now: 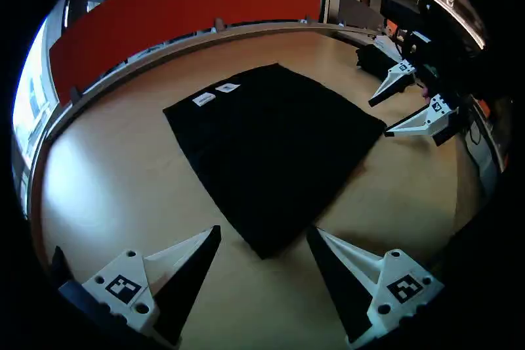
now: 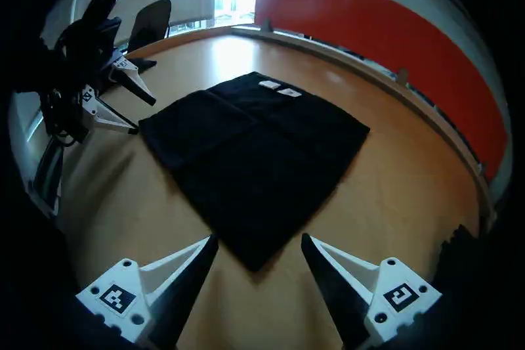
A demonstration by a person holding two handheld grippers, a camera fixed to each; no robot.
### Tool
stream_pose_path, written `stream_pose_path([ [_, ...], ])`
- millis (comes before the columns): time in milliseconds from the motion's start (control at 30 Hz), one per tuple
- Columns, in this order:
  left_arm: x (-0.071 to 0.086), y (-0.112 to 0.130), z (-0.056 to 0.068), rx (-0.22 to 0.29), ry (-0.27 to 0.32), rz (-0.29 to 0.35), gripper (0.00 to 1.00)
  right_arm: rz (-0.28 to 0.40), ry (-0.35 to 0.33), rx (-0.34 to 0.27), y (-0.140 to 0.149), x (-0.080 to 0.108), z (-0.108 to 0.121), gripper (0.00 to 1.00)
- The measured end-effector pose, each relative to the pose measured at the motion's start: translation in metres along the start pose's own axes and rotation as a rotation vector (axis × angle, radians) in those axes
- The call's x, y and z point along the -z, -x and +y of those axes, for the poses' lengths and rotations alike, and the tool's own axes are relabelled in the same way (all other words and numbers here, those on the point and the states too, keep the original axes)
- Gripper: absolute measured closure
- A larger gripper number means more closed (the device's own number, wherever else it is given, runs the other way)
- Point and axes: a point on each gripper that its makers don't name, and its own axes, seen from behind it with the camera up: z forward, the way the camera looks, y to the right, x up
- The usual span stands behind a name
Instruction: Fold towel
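The left gripper [image 1: 264,233] has its fingers wide apart, one on each side of the near corner of the black towel [image 1: 275,146], with nothing clamped between them. In the right gripper view, the right gripper [image 2: 259,238] stands the same way: fingers spread, a towel corner lying in the gap, no cloth held. From each camera the other gripper shows farther off, poised just beside the neighbouring corner, so the two corners belong to one edge. The towel lies flat in the middle of the wooden table [image 1: 118,179], faint creases crossing it and two small white labels [image 1: 214,93] near its far side; an orange partition [image 1: 184,15] runs behind the table's far edge. The step in hand looks like lining up for the first grasp. Next, each gripper likely needs to drop low enough to get one finger under its corner, close on the cloth, then lift and carry that edge across to the opposite one
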Motion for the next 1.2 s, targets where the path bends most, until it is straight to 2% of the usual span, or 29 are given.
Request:
stream_pose_path([
  [200, -0.003, 0.006, 0.003, 0.008, 0.014, -0.03, 0.03, -0.014, -0.008, -0.001, 0.005, -0.002, 0.002, 0.07],
  [400, -0.007, 0.01, 0.007, -0.022, 0.005, -0.047, 0.04, -0.018, -0.027, -0.009, 0.007, -0.004, -0.001, 0.18],
  [533, -0.007, 0.01, 0.005, -0.022, 0.001, -0.056, 0.06, -0.023, -0.042, -0.022, 0.009, -0.004, -0.003, 0.27],
  [700, -0.007, 0.01, 0.002, -0.016, -0.007, -0.069, 0.15, -0.023, -0.042, -0.03, 0.011, -0.003, -0.003, 0.35],
  [867, -0.006, 0.01, 0.005, -0.018, -0.006, -0.077, 0.23, -0.024, -0.036, -0.04, 0.011, -0.003, -0.002, 0.46],
  [1000, -0.007, 0.01, 0.008, -0.023, -0.002, -0.081, 0.34, -0.024, -0.035, -0.041, 0.011, -0.003, -0.001, 0.49],
  [1067, -0.008, 0.01, 0.01, -0.025, -0.001, -0.083, 0.42, -0.025, -0.037, -0.039, 0.011, -0.003, -0.002, 0.55],
  [1200, -0.008, 0.009, 0.012, -0.022, -0.003, -0.086, 0.55, -0.026, -0.04, -0.037, 0.011, -0.003, -0.003, 0.73],
])
